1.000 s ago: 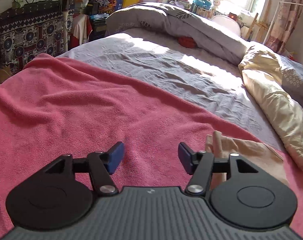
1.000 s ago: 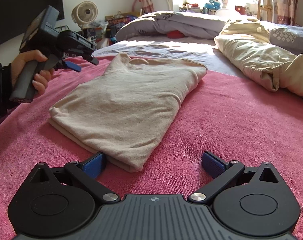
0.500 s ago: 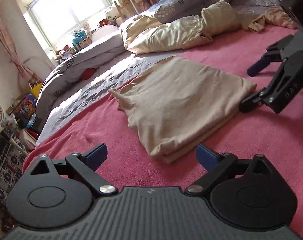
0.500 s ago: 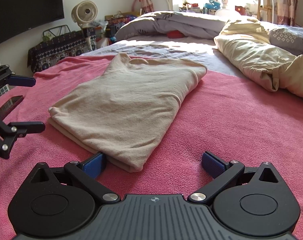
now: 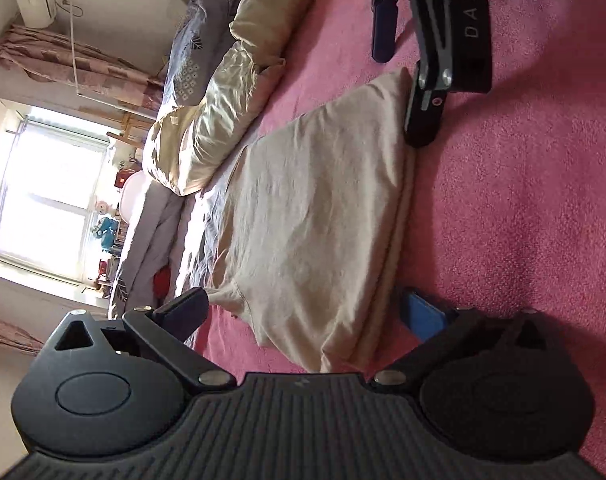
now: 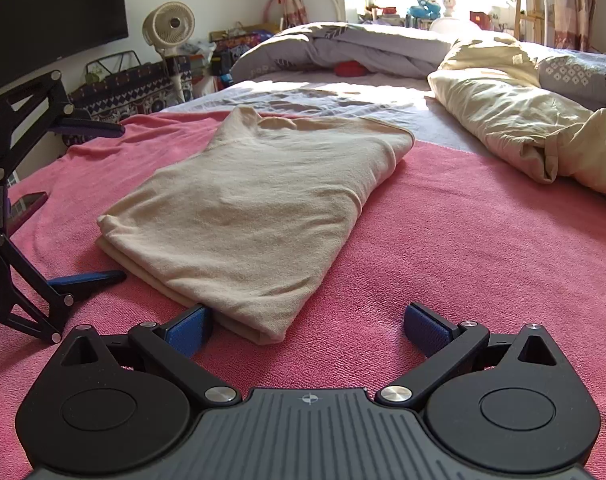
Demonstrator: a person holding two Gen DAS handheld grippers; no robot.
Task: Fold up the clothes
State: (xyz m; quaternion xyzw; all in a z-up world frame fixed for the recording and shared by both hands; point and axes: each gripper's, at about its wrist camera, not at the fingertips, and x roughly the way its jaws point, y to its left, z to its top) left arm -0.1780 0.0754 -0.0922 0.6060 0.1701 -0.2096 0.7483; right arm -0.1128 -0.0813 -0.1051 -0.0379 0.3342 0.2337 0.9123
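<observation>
A beige garment point(image 6: 255, 208), folded into a long rectangle, lies on the pink blanket point(image 6: 463, 260). My right gripper point(image 6: 309, 328) is open at its near corner; the corner lies between the fingers, close against the left pad point(image 6: 189, 330). My left gripper point(image 6: 119, 204) is at the garment's left side, rolled on its side with one finger above the other. Its jaws are opening wide, and in the left wrist view the garment's point(image 5: 323, 208) end lies between the fingers of the left gripper point(image 5: 303, 314) without being pressed. The right gripper point(image 5: 401, 98) shows at the garment's far corner.
A cream quilt point(image 6: 523, 128) lies bunched at the right, and a grey duvet point(image 6: 363, 46) at the back by the window. A dark flat object point(image 6: 27, 204) rests on the blanket at the left. A fan point(image 6: 169, 28) and clutter stand beyond the bed.
The left gripper swung round from facing across the bed to the garment's left side, rolled onto its side, and its jaws widened. The right gripper and the garment stayed put.
</observation>
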